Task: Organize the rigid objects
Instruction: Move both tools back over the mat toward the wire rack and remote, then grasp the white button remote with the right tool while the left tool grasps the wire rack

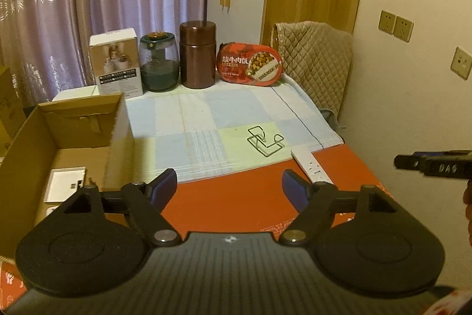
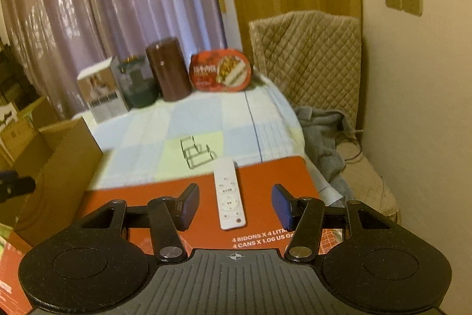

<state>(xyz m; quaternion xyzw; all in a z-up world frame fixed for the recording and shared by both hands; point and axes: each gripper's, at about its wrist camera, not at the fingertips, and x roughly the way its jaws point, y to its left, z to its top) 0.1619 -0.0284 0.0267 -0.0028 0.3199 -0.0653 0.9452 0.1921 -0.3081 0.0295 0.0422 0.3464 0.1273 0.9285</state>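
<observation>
A white remote control (image 2: pixel 228 197) lies on a red carton (image 2: pixel 265 176); my right gripper (image 2: pixel 236 205) is open, its jaws either side of the remote's near end. The remote also shows in the left wrist view (image 1: pixel 311 166). A bent wire holder (image 1: pixel 264 141) lies on the checked cloth (image 1: pixel 206 114); it also shows in the right wrist view (image 2: pixel 196 152). My left gripper (image 1: pixel 230 189) is open and empty above the red carton (image 1: pixel 236 197), next to an open cardboard box (image 1: pixel 59 143) holding a white flat item (image 1: pixel 63 185).
At the back stand a white product box (image 1: pixel 116 64), a green glass jar (image 1: pixel 159 62), a brown canister (image 1: pixel 197 55) and a red meal tub (image 1: pixel 250 64). A quilted chair (image 2: pixel 309 61) and grey cloth (image 2: pixel 321 138) lie right. The right gripper's tip (image 1: pixel 430 164) shows at the right edge.
</observation>
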